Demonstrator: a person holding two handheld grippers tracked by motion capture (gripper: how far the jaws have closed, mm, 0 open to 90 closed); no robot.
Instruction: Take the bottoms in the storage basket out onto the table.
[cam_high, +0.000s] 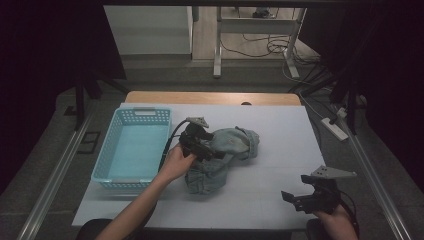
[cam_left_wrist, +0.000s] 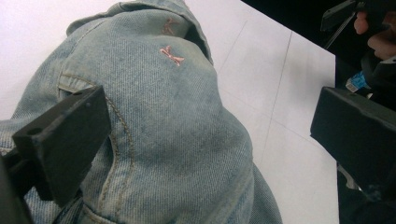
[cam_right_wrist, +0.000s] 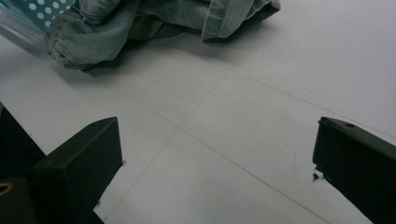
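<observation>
Reaching over the crumpled light-blue denim garment (cam_high: 222, 157) mid-frame, the left tool (cam_high: 202, 145) is gaping wide; a shallow pinch could be slipping off the thick fold.

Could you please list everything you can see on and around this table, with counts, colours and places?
Crumpled light-blue denim garment: one, faded blue with small pink stitching, middle of the table.
Turquoise perforated plastic basket: one, left of the garment.
White table cover: one, over a wooden tabletop.
White power strip: one, on the floor right of the table.
Metal desk frame: one, grey, on the floor beyond the table, cables beside it.
Left gripper: one, black, jaws open over the garment.
Right gripper: one, black, jaws open above bare cover, near right corner.
</observation>
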